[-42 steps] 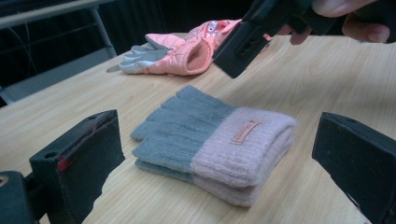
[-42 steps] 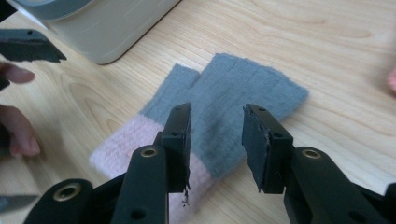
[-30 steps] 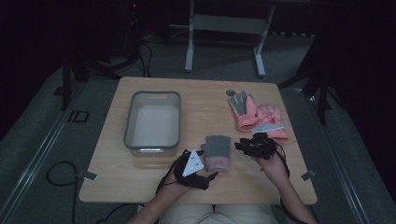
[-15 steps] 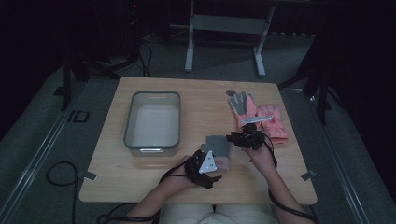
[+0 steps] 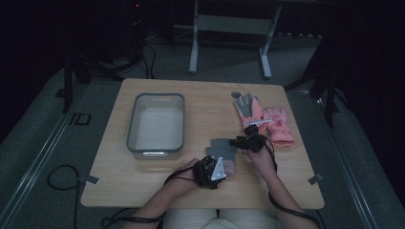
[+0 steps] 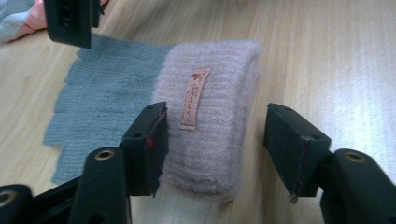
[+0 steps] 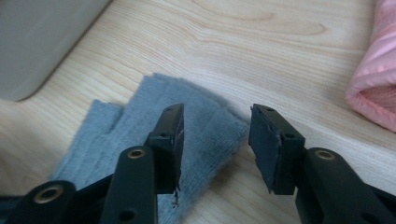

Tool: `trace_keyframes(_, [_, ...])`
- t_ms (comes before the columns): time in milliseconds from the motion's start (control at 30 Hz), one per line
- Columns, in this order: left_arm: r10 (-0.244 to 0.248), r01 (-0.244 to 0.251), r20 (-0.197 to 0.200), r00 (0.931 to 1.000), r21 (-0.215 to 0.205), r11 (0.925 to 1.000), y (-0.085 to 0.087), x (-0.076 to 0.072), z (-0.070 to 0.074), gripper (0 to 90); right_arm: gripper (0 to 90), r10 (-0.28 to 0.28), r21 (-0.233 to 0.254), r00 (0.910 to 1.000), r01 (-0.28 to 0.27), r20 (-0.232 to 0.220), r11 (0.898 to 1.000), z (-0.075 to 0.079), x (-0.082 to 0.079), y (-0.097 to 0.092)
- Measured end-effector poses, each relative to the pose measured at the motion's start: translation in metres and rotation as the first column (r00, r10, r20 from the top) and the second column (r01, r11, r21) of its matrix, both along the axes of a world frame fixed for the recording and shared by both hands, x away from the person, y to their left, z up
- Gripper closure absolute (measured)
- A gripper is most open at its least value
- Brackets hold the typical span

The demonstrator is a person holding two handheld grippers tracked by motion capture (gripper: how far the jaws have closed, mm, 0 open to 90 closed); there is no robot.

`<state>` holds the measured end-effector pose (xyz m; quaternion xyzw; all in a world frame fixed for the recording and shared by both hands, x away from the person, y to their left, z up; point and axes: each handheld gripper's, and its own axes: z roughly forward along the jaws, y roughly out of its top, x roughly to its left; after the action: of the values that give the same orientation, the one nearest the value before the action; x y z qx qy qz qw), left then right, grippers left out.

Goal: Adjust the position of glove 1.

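Note:
A knit glove with grey fingers [image 5: 221, 145] and a pink cuff [image 6: 210, 107] lies flat on the wooden table [image 5: 200, 100]. My left gripper [image 5: 220, 168] is at the cuff end. Its jaws have just been closing and now straddle the cuff [image 6: 222, 149], with a gap still showing on the right side. My right gripper [image 5: 237, 141] is over the finger end. Its jaws have just been opening and stand on either side of a grey fingertip corner [image 7: 217, 135] without pressing it. One jaw of the right gripper [image 6: 70, 21] shows beyond the grey fingers in the left gripper view.
A grey plastic bin [image 5: 155, 101] stands left of the glove, its corner [image 7: 37, 42] close to the grey fingers. Two padded pink and grey gloves [image 5: 276, 125] lie at the right rear, one edge [image 7: 373, 84] close to my right gripper. Bare wood lies along the front edge.
The left gripper has moved right, up to the cuff, and its jaws have narrowed. The right gripper has moved left onto the glove's fingers. The glove has stayed put.

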<state>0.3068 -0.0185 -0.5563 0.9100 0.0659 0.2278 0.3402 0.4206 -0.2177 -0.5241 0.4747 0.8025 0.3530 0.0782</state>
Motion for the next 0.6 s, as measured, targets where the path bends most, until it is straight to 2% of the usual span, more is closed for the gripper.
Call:
trace_keyframes(33, [-0.001, 0.001, 0.01, 1.0, 0.009, 1.0, -0.001, 0.0, 0.0, 42.8, 52.5, -0.006, 0.002, 1.0, 0.006, -0.008, 1.0, -0.002, 0.001, 0.0])
trace_keyframes(67, [0.01, -0.01, 0.028, 0.9996, 0.014, 0.9998, -0.001, 0.0, -0.001, 49.4, 50.6, -0.018, 0.003, 0.9995, 0.018, -0.026, 1.0, -0.005, 0.002, 0.001])
trace_keyframes(100, [0.01, -0.01, 0.028, 0.9996, 0.014, 0.9998, -0.001, 0.0, -0.001, 51.2, 50.4, -0.021, 0.0, 0.9992, 0.021, -0.033, 1.0, -0.007, 0.003, 0.001])
trace_keyframes(167, [0.008, -0.008, 0.009, 0.9999, 0.01, 0.9999, 0.001, 0.002, 0.001, 53.5, 49.2, -0.018, 0.003, 0.9988, 0.018, -0.046, 1.0, -0.009, 0.003, 0.002])
trace_keyframes(200, [0.004, -0.004, -0.002, 1.0, 0.007, 1.0, 0.002, 0.004, 0.002, 59.3, 48.1, -0.012, -0.003, 0.9978, 0.012, -0.066, 1.0, -0.013, 0.005, 0.005])
trace_keyframes(233, [-0.006, 0.006, -0.028, 0.9996, -0.004, 1.0, 0.006, 0.008, 0.003, 61.3, 46.5, -0.004, -0.004, 0.9963, 0.004, -0.086, 1.0, -0.015, 0.005, 0.007])
trace_keyframes(267, [-0.006, 0.006, -0.028, 0.9996, -0.004, 1.0, 0.006, 0.008, 0.003, 62.7, 46.5, -0.004, -0.004, 0.9963, 0.004, -0.086, 1.0, -0.015, 0.005, 0.007])
trace_keyframes(300, [-0.006, 0.006, -0.028, 0.9996, -0.004, 1.0, 0.006, 0.008, 0.003, 62.7, 46.5, -0.002, -0.015, 0.9945, 0.0, -0.104, 1.0, -0.017, 0.005, 0.009])
trace_keyframes(367, [-0.022, 0.021, -0.063, 0.9978, -0.018, 0.9996, 0.008, 0.012, 0.005, 65.0, 45.2, -0.004, -0.026, 0.9948, 0.002, -0.101, 1.0, -0.017, 0.005, 0.013])
trace_keyframes(467, [-0.031, 0.028, -0.105, 0.994, -0.029, 0.9992, 0.011, 0.018, 0.006, 67.1, 46.6, -0.009, -0.007, 0.9929, 0.009, -0.118, 1.0, -0.017, 0.007, 0.012])
trace_keyframes(533, [-0.039, 0.036, -0.115, 0.9926, -0.028, 0.999, 0.011, 0.02, 0.007, 68.0, 48.5, 0.007, 0.004, 0.9937, -0.006, -0.112, 1.0, -0.018, 0.006, 0.014])
trace_keyframes(600, [-0.04, 0.036, -0.129, 0.9909, -0.032, 0.9988, 0.012, 0.021, 0.007, 68.5, 54.3, 0.03, 0.046, 0.9898, -0.024, -0.139, 0.999, -0.019, 0.007, 0.014])
